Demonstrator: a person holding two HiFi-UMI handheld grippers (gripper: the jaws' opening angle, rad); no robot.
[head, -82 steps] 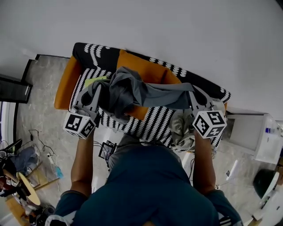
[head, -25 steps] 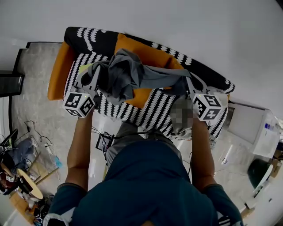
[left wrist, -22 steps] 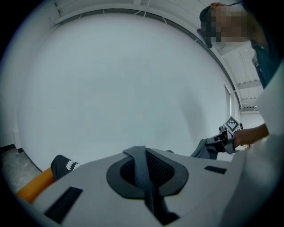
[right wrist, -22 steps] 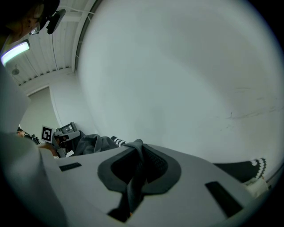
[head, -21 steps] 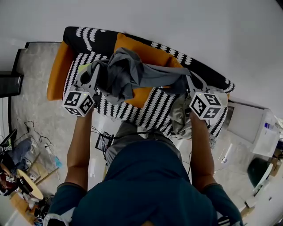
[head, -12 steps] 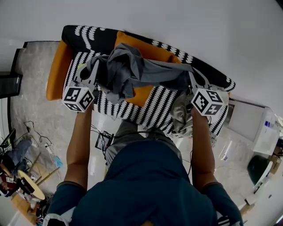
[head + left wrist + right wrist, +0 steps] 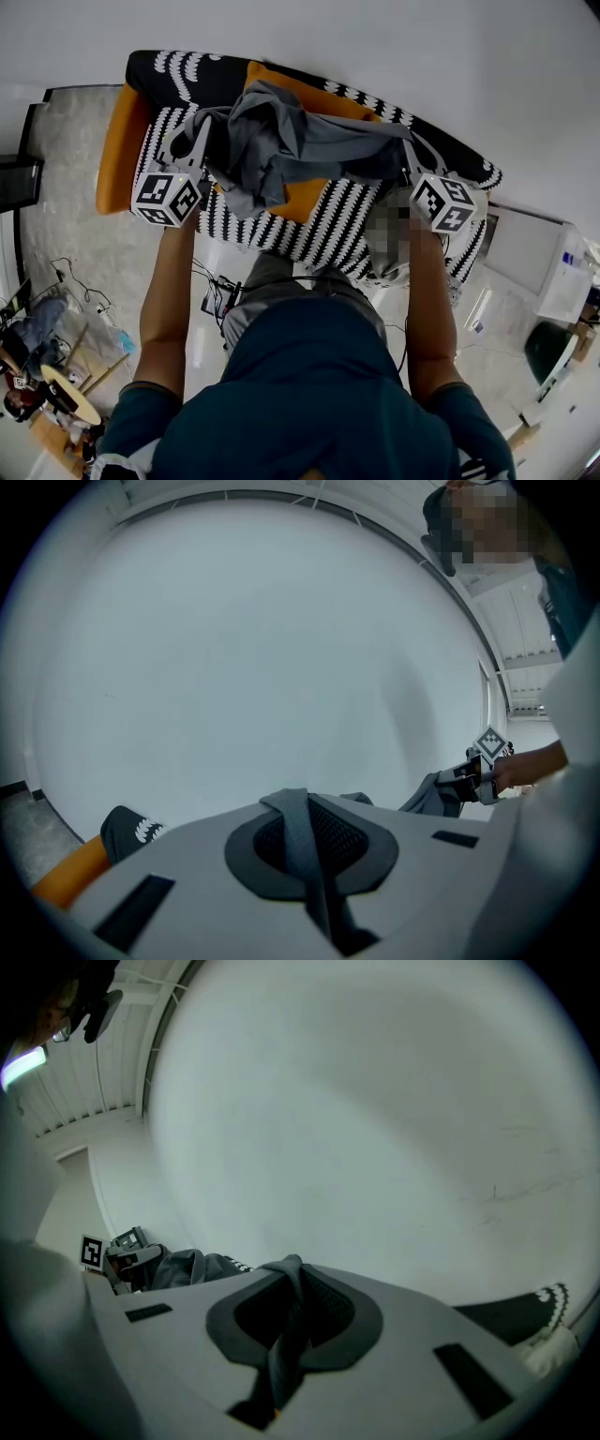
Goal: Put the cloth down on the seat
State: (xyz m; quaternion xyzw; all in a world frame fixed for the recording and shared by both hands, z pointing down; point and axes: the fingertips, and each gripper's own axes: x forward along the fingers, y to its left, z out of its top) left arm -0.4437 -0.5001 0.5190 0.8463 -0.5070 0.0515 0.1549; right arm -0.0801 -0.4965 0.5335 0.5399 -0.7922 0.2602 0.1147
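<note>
A grey cloth (image 7: 281,150) hangs stretched between my two grippers above the sofa seat (image 7: 323,230), which has a black-and-white patterned cover. My left gripper (image 7: 202,131) is shut on the cloth's left end, and a grey strip of it (image 7: 300,841) is pinched between the jaws. My right gripper (image 7: 413,155) is shut on the right end, where a fold of the cloth (image 7: 286,1321) shows in the jaws. The cloth's bunched middle sags over an orange cushion (image 7: 305,197). Each gripper view shows the other gripper across the cloth, the right gripper (image 7: 480,772) and the left gripper (image 7: 120,1249).
The sofa's orange armrest (image 7: 117,150) is at the left and its backrest (image 7: 187,75) stands against a white wall. A pale cloth heap (image 7: 386,267) lies at the seat's right end. A white cabinet (image 7: 525,258) stands to the right. Cables (image 7: 220,295) and clutter (image 7: 47,375) lie on the floor.
Both grippers have carried the stretched cloth a little further out over the seat toward the backrest. Both stay shut on it.
</note>
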